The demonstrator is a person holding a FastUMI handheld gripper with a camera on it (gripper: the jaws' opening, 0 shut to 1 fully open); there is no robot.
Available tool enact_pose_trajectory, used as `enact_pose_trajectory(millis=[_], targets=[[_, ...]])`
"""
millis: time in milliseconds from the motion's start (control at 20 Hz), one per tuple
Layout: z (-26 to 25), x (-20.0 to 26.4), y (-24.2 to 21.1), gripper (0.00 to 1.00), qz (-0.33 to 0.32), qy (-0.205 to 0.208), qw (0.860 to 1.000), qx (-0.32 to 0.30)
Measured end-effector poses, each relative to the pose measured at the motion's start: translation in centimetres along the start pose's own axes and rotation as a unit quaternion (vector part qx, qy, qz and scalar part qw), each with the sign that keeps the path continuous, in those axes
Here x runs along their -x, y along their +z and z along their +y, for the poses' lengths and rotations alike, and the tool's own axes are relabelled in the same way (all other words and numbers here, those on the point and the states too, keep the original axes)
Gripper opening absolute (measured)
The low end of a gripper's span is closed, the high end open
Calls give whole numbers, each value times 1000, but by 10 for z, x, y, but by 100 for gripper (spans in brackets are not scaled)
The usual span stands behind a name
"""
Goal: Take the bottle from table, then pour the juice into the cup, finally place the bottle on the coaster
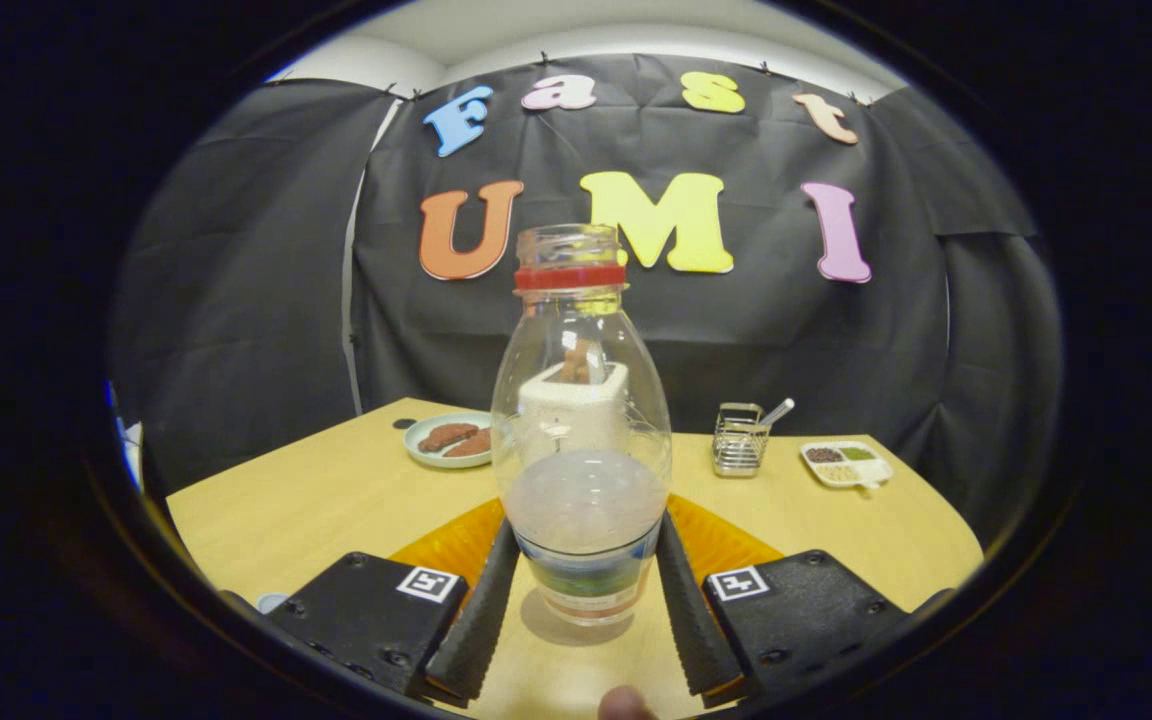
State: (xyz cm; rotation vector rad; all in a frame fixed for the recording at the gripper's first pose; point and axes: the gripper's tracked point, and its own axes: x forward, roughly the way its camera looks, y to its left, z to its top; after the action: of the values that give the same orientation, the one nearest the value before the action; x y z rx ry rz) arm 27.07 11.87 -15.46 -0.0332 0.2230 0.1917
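Wooden table (316, 500), upright bottle (581, 440) between gripper (581, 600) fingers.

The one camera rides low on the gripper (581, 610), just above the wooden table (316, 500), looking forward along both fingers. It sits very near the clear bottle (581, 440) and faces the black cloth wall (786, 330) beyond.

Staged recording booth: black cloth wall (236, 260) behind a food-laden wooden table (316, 490).
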Motion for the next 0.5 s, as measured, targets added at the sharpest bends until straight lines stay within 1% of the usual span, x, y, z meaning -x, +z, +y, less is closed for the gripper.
enact_pose_trajectory(millis=[500], targets=[[3, -37, -43, 80, 29, 1, 999, -23]])
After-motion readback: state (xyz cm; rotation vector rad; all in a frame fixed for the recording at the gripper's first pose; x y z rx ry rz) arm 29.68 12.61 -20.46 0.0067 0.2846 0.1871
